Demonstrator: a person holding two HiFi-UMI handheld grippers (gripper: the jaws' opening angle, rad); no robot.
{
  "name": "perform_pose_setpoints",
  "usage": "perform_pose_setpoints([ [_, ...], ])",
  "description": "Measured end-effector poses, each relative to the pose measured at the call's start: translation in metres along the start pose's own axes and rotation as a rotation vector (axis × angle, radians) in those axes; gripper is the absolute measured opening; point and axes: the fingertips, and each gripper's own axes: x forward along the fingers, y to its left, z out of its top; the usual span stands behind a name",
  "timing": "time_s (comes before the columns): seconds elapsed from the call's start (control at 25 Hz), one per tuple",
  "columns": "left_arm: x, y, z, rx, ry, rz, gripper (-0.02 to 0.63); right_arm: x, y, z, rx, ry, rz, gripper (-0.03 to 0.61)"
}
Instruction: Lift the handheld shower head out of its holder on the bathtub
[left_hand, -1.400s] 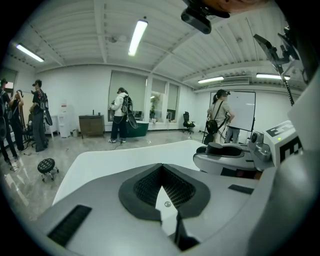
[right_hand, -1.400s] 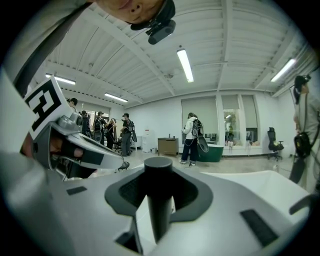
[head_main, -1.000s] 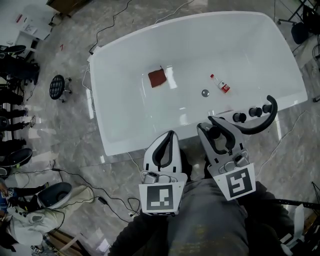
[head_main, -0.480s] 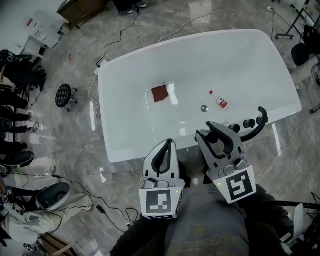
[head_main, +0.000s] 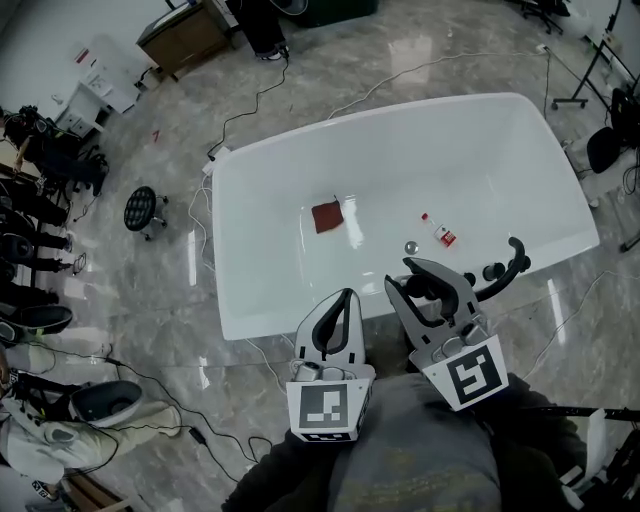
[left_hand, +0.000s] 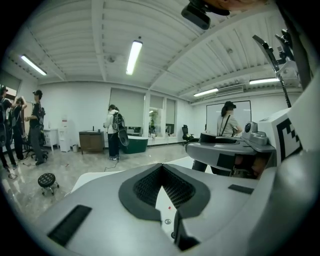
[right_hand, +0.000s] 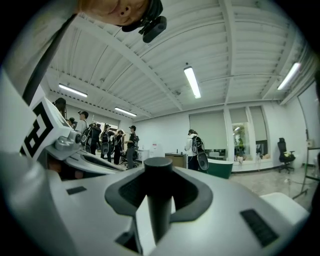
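Observation:
The white bathtub (head_main: 232, 250) fills the middle of the head view. My right gripper (head_main: 420, 280) is shut on the black handheld shower head (head_main: 517, 255), whose curved handle sticks out to the right over the tub's near rim, above the black knobs (head_main: 491, 271). In the right gripper view the shower head's black shaft (right_hand: 158, 190) stands upright between the closed jaws of the right gripper (right_hand: 157, 210). My left gripper (head_main: 343, 298) hangs shut and empty over the near rim, left of the right one. The left gripper (left_hand: 167, 212) shows nothing between its jaws.
A red cloth (head_main: 326, 216), a small bottle (head_main: 441, 232) and the drain (head_main: 410, 246) lie on the tub floor. Cables (head_main: 150, 352) run over the marble floor. A round stool (head_main: 143, 208) and people stand at left, a wooden cabinet (head_main: 185, 35) behind.
Both grippers have risen and drawn back from the tub, which now looks smaller. The shower head has come up with the right gripper, away from the knobs.

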Motion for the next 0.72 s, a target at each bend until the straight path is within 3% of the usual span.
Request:
perform_pose_setpoints([
  [0.72,-0.017,-0.008,0.03,0.053,-0.077,0.068,0.003,0.0,0.016,0.028,-0.022,-0.057,0.101,0.121],
])
